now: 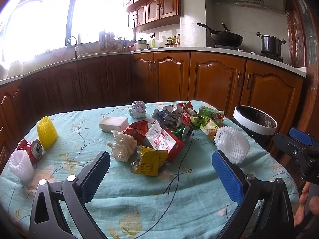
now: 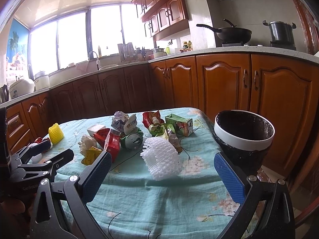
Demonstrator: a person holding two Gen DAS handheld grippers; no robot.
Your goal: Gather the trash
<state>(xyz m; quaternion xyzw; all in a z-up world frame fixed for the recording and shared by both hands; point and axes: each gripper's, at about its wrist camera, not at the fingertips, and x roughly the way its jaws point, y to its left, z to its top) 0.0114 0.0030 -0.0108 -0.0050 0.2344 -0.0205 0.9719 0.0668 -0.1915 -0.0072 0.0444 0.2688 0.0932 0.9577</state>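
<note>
Trash lies scattered on a table with a teal floral cloth (image 1: 139, 199). The pile includes a red carton (image 1: 165, 139), a green can (image 1: 184, 132), a yellow wrapper (image 1: 149, 162), a crumpled tissue (image 1: 122, 146) and a green juice box (image 2: 179, 126). A white foam net (image 2: 161, 159) lies just ahead of my right gripper (image 2: 162, 171), which is open and holds nothing. My left gripper (image 1: 161, 169) is open and empty too, hovering before the yellow wrapper. A black-lined bin with a white rim (image 2: 243, 133) stands off the table's right edge.
A yellow foam net (image 1: 46, 132), a red can (image 1: 35, 149) and another white foam net (image 1: 21, 164) sit at the table's left end. Wooden cabinets (image 1: 215, 79) and a counter with a wok (image 1: 227, 36) run behind. A person's fingers (image 1: 303, 199) show at the right.
</note>
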